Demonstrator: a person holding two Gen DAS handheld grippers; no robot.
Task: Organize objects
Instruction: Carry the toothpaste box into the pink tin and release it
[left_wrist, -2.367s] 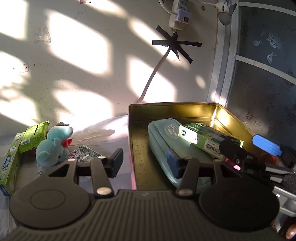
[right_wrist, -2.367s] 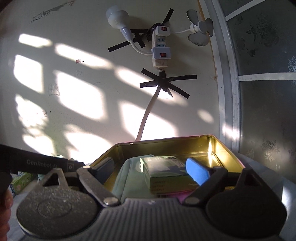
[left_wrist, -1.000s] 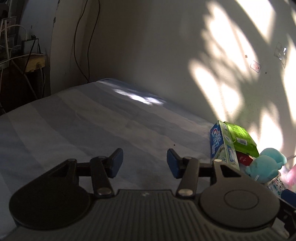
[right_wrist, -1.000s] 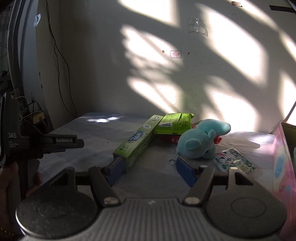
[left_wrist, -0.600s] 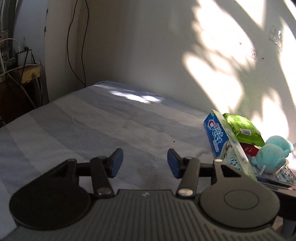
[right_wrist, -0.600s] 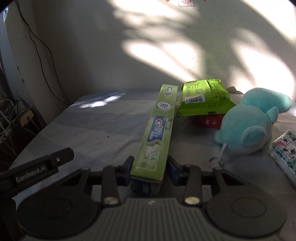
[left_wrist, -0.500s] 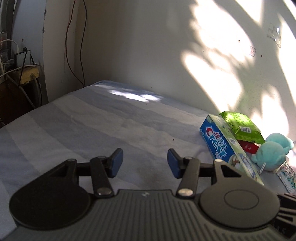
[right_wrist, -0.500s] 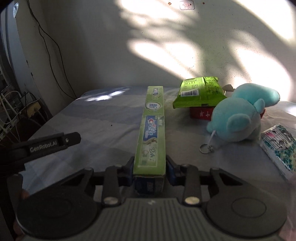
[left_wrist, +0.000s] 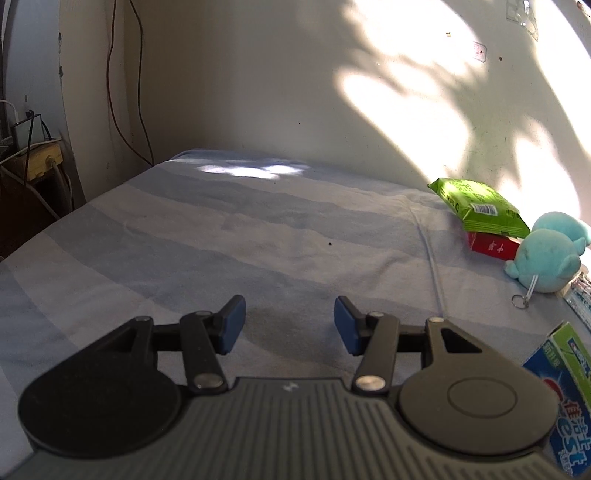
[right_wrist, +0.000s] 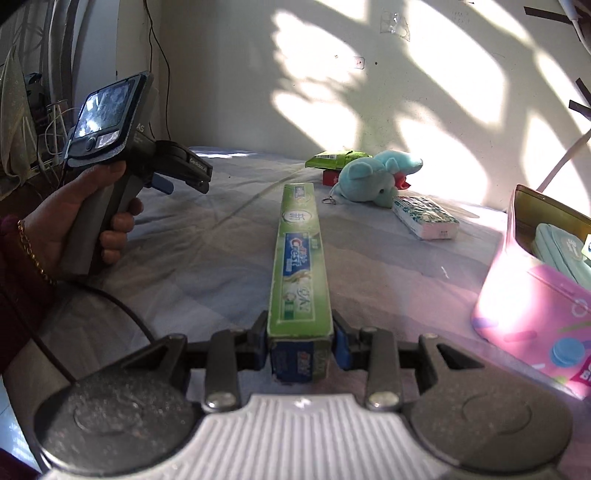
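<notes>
My right gripper (right_wrist: 299, 345) is shut on the near end of a long green toothpaste box (right_wrist: 300, 266), which points away from me above the striped cloth; it also shows in the left wrist view (left_wrist: 565, 391) at the lower right. My left gripper (left_wrist: 287, 325) is open and empty over bare cloth; it shows hand-held in the right wrist view (right_wrist: 184, 173). A teal plush toy (right_wrist: 373, 181), a green packet (right_wrist: 334, 158) on a red box (left_wrist: 493, 245) and a tissue pack (right_wrist: 424, 220) lie further back. The pink tin (right_wrist: 532, 295) holds a teal pouch (right_wrist: 565, 251).
The striped cloth (left_wrist: 221, 251) covers the surface up to the sunlit wall. Cables and a yellow object (left_wrist: 40, 162) sit beyond the left edge. A white cord (right_wrist: 561, 162) runs down the wall behind the tin.
My right gripper closed on the toothpaste box and lifted it, swinging right so the tin comes into view. My left gripper stayed open and shifted slightly left.
</notes>
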